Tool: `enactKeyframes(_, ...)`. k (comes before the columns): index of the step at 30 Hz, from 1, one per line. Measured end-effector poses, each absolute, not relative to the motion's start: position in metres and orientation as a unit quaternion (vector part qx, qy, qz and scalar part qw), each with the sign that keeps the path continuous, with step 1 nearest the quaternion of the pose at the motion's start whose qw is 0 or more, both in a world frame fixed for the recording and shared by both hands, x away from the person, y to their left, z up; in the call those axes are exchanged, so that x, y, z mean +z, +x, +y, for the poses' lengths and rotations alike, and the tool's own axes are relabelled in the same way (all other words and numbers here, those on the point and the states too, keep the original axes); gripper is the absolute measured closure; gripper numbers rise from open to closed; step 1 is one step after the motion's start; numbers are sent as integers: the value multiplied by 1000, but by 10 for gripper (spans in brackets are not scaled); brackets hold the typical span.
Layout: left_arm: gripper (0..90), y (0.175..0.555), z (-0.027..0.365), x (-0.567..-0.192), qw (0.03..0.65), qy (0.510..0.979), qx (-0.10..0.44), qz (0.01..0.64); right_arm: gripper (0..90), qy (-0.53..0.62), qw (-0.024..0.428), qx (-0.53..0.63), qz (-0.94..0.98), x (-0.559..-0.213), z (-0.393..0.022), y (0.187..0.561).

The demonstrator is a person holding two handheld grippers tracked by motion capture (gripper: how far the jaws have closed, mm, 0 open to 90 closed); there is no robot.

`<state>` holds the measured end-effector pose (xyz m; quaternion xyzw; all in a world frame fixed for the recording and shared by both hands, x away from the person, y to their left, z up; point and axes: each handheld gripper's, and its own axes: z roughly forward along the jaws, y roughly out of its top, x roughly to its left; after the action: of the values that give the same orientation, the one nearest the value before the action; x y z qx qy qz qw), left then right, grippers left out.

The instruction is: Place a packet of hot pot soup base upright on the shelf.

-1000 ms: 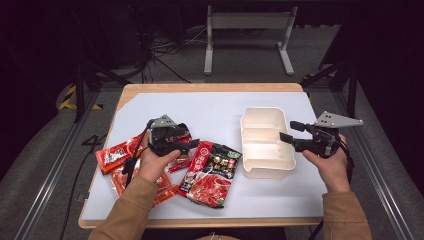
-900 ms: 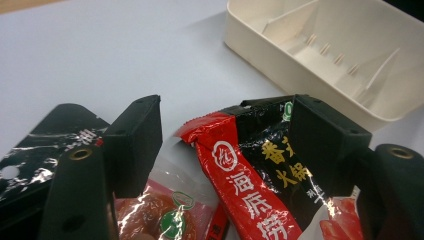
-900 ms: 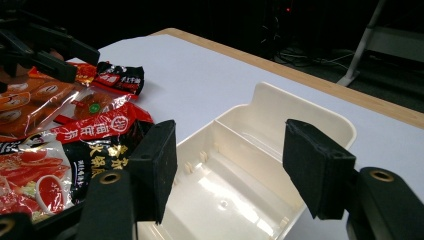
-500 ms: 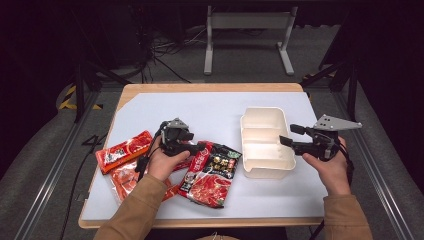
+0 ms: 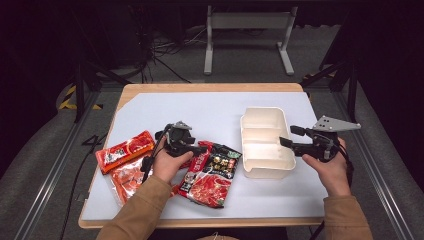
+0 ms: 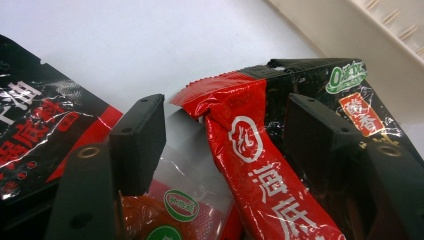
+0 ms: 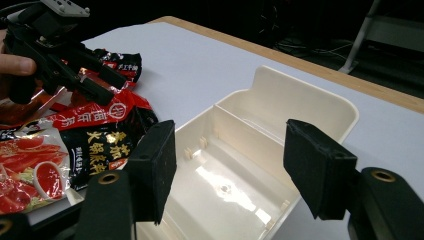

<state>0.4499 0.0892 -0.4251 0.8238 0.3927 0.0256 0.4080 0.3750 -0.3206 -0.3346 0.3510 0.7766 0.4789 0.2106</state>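
A narrow red sauce packet (image 6: 250, 165) with white characters lies across a larger black and red packet (image 5: 212, 175). My left gripper (image 5: 202, 148) points right and down at it. In the left gripper view the red packet's crinkled top sits between the jaws of my left gripper (image 6: 225, 130), which have just been closing; a gap still shows beside the left pad. My right gripper (image 5: 287, 136) hovers open over the right side of the white divided container (image 5: 265, 111). In the right gripper view the bare compartments (image 7: 305, 87) lie beyond my right gripper (image 7: 230, 155), with my left gripper (image 7: 112, 89) farther off.
An orange-red packet (image 5: 125, 150) and a clear one with red filling (image 5: 127, 177) lie at the left of the white mat (image 5: 210, 110). Another black packet (image 6: 30, 125) lies beside the left jaw. A metal stand (image 5: 247, 30) is on the floor behind the table.
My left hand has moved right and down onto the packets in the middle, uncovering the orange-red packet at the left. Its jaws now straddle the red packet. The right hand has stayed put.
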Motion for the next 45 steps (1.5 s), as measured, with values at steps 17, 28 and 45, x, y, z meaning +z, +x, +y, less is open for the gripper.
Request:
enactKeyframes(17,556,452,82,-441,382,840,6,386,378,347,207,483,777,-335,-319,376)
enactKeyframes(28,783,453,85,-442,395,828,-24,397,378,347,204,480,779,-336,-319,376)
enactKeyframes(45,838,441,94,-420,430,803,-28,411,383,346,211,487,774,-332,-323,375)
